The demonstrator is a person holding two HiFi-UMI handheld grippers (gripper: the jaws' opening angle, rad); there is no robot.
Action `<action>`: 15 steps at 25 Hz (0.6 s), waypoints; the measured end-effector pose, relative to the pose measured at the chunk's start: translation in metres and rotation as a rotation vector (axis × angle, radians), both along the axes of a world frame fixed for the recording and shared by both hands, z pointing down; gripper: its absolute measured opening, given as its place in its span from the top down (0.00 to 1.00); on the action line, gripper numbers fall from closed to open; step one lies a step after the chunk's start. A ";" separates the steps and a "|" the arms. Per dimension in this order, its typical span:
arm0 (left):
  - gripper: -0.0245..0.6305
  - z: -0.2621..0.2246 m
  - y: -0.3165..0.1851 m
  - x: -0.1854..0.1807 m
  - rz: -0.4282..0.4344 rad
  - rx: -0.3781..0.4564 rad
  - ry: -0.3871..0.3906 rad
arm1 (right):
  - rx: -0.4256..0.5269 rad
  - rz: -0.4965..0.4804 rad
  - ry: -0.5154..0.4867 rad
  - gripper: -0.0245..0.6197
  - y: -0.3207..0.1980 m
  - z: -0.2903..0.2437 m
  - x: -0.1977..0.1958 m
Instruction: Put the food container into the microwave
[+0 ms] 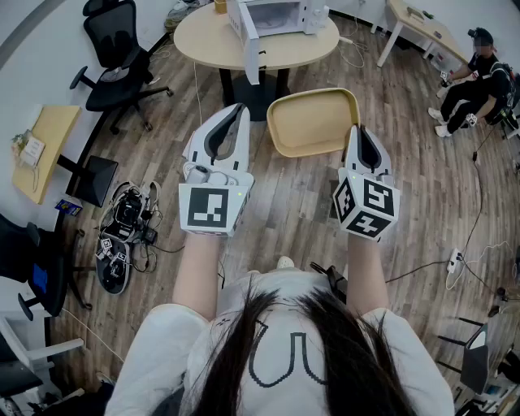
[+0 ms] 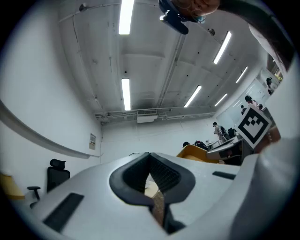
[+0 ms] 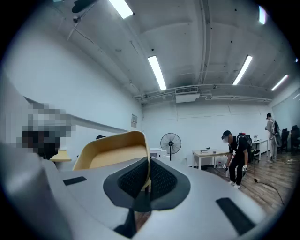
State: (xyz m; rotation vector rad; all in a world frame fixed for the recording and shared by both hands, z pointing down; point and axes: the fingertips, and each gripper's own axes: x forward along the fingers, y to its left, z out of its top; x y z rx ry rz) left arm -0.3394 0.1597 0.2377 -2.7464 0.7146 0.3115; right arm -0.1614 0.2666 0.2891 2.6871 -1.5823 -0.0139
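The food container is a shallow yellow tray [image 1: 313,120], held in the air over the wood floor. My right gripper [image 1: 355,130] is shut on its right rim. In the right gripper view the tray [image 3: 112,150] rises to the left of the jaws [image 3: 146,176], its edge pinched between the pads. To the left of the tray my left gripper [image 1: 237,110] is shut on nothing and stays apart from it. The left gripper view shows the closed jaws [image 2: 150,171] and the tray [image 2: 194,151] beyond. The white microwave [image 1: 280,15] stands on a round table [image 1: 203,41], its door [image 1: 248,36] swung open.
Black office chairs [image 1: 114,57] stand at the left, with cables and gear [image 1: 122,231] on the floor. A person in black [image 1: 475,77] sits at the far right beside a desk [image 1: 422,24]. A standing fan [image 3: 169,140] and a person [image 3: 236,157] show in the right gripper view.
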 end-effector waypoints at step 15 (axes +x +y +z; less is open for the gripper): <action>0.95 0.005 0.015 0.058 -0.040 -0.010 -0.033 | 0.015 -0.050 -0.008 0.91 0.008 -0.001 0.052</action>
